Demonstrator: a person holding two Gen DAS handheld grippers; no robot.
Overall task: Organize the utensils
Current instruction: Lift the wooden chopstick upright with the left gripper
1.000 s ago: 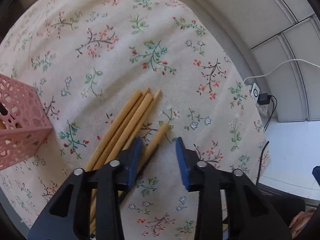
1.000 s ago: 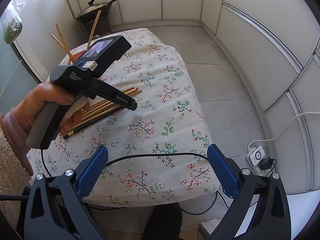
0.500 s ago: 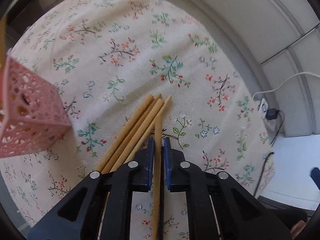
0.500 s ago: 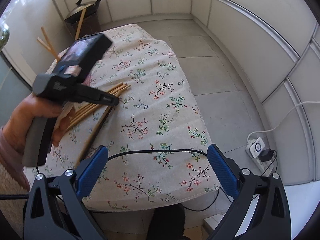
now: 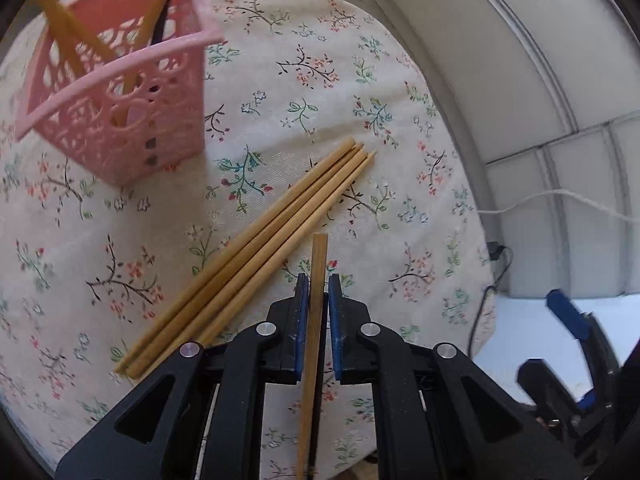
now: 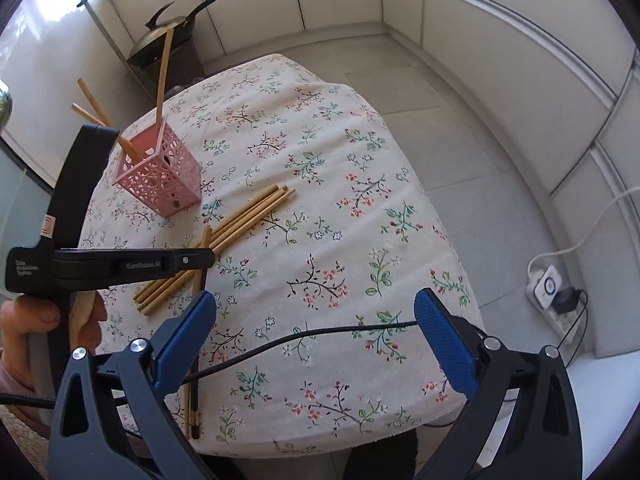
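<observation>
Left gripper [image 5: 318,294] pinches one chopstick [image 5: 316,300]

Its fingers clamp the stick at lower centre, above the floral counter [image 5: 280,80]; "Data Collection System" reads on its body. Right gripper [image 6: 314,342] fingers spread wide, holding nothing.

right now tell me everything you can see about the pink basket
The pink basket is a small square holder of what looks like plastic, its walls pierced with a lacy cut-out pattern and its rim flared. It stands upright on the floral tablecloth, apart from the loose chopsticks lying beside it. Three chopsticks in the basket lean out at angles. Neither set of tongs touches it.
</observation>
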